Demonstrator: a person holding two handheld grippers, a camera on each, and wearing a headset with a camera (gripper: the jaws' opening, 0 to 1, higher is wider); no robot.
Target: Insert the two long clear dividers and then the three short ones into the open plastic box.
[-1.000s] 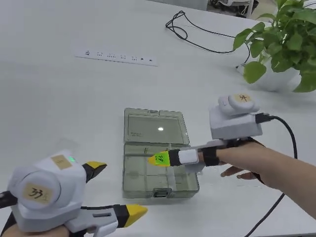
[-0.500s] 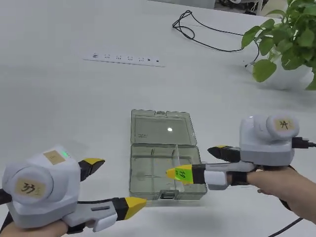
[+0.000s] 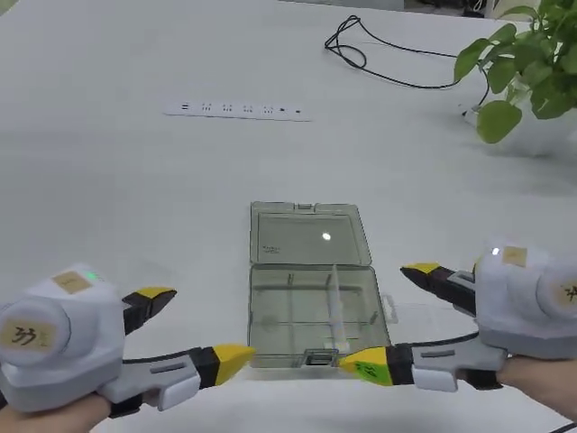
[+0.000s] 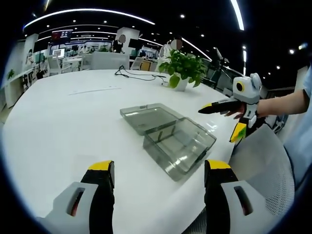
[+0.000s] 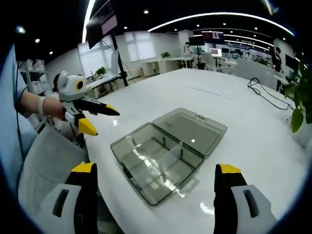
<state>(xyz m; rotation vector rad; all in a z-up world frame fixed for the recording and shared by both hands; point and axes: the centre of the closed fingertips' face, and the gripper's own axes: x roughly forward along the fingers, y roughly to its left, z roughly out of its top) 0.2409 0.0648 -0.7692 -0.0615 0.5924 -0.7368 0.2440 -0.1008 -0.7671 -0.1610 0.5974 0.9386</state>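
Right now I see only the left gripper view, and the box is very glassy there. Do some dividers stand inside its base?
Observer: Yes. In the right gripper view, clear dividers stand in the base of the box and split it into compartments; I cannot count them.
Operator: Does the right gripper carry a divider?
Observer: No. In its own view it is open, with nothing between its jaws.
Operator: Is the light on the left gripper lit?
Observer: Yes. The head view shows it glowing green on top of that gripper's body.
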